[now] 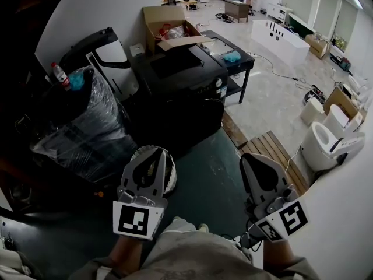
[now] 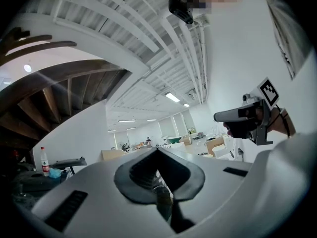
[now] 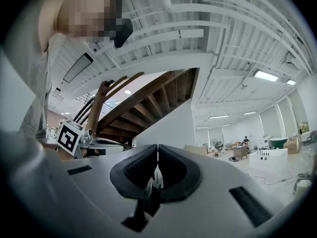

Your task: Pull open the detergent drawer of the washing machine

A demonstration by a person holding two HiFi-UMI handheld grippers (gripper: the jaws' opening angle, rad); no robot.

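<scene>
Getting the drawer open well starts with closing the distance: both tools hang near the person's body, well short of the dark machine (image 1: 180, 77) standing farther off on the floor (image 1: 204, 177), which I take for the washing machine; its detergent drawer cannot be made out from here. Both the left hand-held gripper (image 1: 150, 154) and the right hand-held gripper (image 1: 252, 158) have their jaws pressed together on nothing. One should part its jaws, square up to the drawer front, take it mid-width and draw straight back, level
</scene>
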